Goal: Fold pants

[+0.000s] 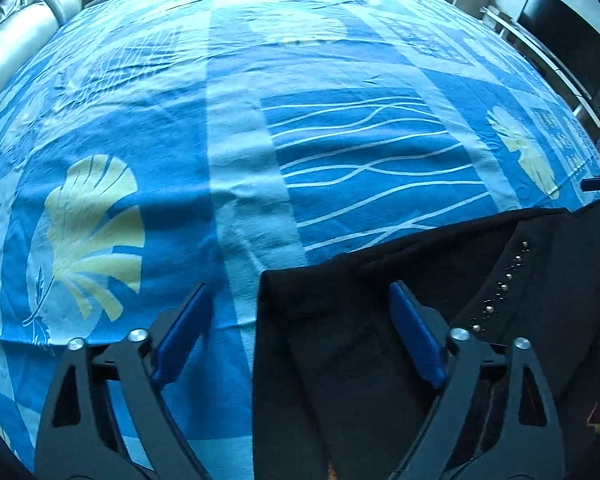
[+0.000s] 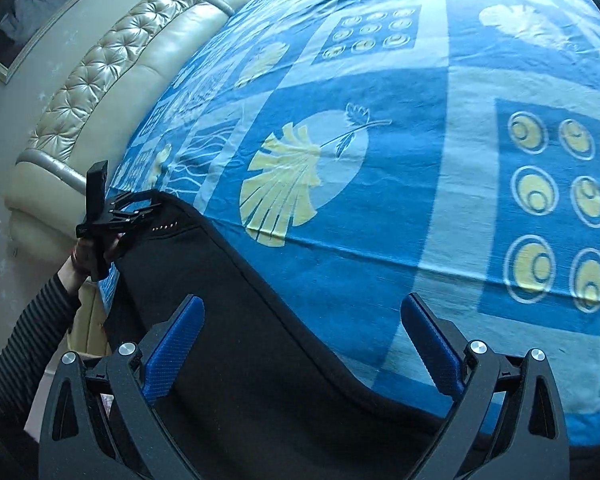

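I see the black pants (image 1: 400, 320) lying along the near edge of the bed (image 1: 340, 140), on its blue patterned sheet. My left claw (image 1: 300, 332) stands apart over the pants' corner, its pads clear of the cloth. My right claw (image 2: 308, 344) gapes over the pants' edge too, gripping nothing.
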Available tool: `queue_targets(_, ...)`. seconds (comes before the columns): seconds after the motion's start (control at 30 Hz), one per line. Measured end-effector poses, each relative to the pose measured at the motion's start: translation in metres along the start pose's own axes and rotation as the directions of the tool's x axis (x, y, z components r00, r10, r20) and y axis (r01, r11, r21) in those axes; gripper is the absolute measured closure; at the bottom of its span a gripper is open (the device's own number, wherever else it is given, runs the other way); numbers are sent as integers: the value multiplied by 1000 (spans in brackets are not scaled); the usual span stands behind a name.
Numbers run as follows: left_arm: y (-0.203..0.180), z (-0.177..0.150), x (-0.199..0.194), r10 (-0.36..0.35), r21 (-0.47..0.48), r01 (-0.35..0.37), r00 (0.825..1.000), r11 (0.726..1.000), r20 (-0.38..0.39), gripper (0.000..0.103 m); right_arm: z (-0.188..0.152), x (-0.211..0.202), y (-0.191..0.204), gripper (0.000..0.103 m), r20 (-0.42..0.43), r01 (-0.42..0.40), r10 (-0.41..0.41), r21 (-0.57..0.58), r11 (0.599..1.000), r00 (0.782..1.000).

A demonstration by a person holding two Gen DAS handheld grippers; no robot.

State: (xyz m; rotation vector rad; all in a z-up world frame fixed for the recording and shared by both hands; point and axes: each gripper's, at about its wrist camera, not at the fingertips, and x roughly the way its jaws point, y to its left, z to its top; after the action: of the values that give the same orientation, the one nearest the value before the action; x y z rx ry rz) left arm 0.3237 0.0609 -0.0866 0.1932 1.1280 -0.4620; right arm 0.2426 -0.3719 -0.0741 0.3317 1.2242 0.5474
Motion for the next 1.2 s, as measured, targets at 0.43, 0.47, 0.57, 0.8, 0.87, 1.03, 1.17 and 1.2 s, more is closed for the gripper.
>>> queue_targets(0.43, -13, 12, -27, -56, -7, 57, 998, 998, 32, 74, 3, 11, 37, 89, -76, 89, -98, -116, 989, 992)
queue_targets(0.47, -11, 11, -35, -66, -17, 67, 996, 998, 53, 74, 2, 3, 42, 89, -44, 104, -110, -123, 987, 993)
queue_targets(0.57, -8, 6, -61, -92, -49, 98, 989, 994, 117, 74, -7, -15, 62, 89, 33, 148, -144, -162, 976, 989)
queue_targets(0.8, -19, -39, -127, -150, -79, 174, 959, 982, 241, 74, -62, -41, 117, 90, 172, 280, -238, -286, 917, 956)
queue_targets(0.87, -24, -62, -144, -157, -94, 188, 951, 978, 266, 74, -84, -44, 128, 90, 197, 305, -254, -303, 903, 947)
queue_targets(1.03, -33, -118, -163, -167, -136, 212, 944, 968, 285, 73, -136, -38, 140, 90, 216, 348, -290, -319, 882, 932)
queue_targets(1.17, -40, -162, -164, -175, -182, 229, 946, 956, 275, 73, -171, -21, 138, 90, 186, 365, -320, -321, 874, 929)
queue_targets(1.2, -41, -171, -162, -176, -196, 232, 948, 953, 266, 73, -177, -18, 139, 90, 181, 371, -328, -325, 870, 927)
